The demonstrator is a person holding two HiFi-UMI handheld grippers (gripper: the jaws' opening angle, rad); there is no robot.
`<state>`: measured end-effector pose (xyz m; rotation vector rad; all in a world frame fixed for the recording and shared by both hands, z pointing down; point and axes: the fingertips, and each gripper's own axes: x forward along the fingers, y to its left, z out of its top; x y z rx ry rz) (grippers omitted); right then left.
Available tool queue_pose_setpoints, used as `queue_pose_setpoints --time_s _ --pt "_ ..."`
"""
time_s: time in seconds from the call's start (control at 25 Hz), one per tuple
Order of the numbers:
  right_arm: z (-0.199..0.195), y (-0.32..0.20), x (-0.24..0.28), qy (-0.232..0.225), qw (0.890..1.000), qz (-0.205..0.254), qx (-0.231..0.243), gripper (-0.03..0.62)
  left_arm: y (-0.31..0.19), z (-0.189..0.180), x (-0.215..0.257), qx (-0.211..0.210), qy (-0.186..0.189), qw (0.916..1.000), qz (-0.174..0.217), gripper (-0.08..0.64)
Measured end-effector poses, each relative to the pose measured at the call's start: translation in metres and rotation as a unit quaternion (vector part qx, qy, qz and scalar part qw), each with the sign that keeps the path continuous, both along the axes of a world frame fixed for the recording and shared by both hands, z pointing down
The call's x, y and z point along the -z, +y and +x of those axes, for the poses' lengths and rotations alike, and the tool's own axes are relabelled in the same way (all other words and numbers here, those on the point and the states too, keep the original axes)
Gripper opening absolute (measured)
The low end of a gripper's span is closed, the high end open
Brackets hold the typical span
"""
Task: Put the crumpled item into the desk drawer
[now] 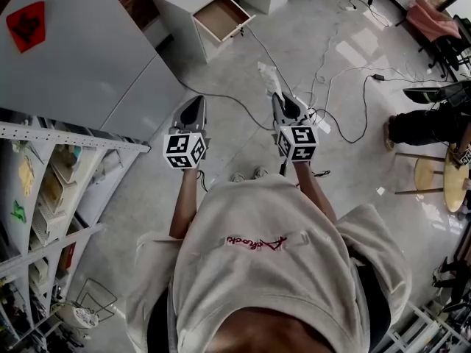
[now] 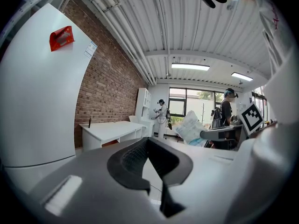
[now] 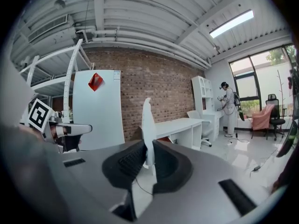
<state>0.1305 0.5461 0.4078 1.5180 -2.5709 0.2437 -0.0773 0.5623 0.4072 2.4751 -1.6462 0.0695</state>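
**Colleague:** What worries you from here?

**Me:** Starting on the left, my left hand-held gripper (image 1: 196, 104) is pressed together on nothing, so it gives no backup. The open wood-lined drawer (image 1: 221, 18) of the white bench (image 1: 180, 34) is far off. My right hand-held gripper (image 1: 278, 98) is pinching the thin, crumpled white plastic item (image 1: 268, 75) by one edge.

**Colleague:** Could it slip?

**Me:** I think so, on the walk over. Further right, the black cables (image 1: 366, 94) on the grey floor (image 1: 228, 72) could snag a foot.
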Motion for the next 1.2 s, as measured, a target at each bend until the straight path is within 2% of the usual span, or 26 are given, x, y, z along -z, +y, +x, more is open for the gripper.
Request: queue_pose_setpoints --time_s 0.32,0.72,0.96,1.2 --pt "-0.023 -0.006 0.003 0.008 1.000 0.010 0.003 0.044 -0.006 -0.015 -0.006 -0.006 0.007 1.0000 -0.002 0.009" --pt "-0.042 -0.026 -0.006 0.004 1.000 0.002 0.009 0.044 -0.025 -0.028 -0.014 -0.007 0.008 0.9999 -0.010 0.009" --pt "-0.042 -0.061 -0.012 -0.002 1.000 -0.002 0.012 0.044 -0.058 -0.026 -0.020 -0.010 0.005 0.9998 -0.014 0.009" --pt "-0.040 -0.115 -0.018 -0.005 1.000 -0.005 0.023 0.044 -0.110 -0.022 -0.020 -0.004 -0.001 0.9999 -0.013 0.009"
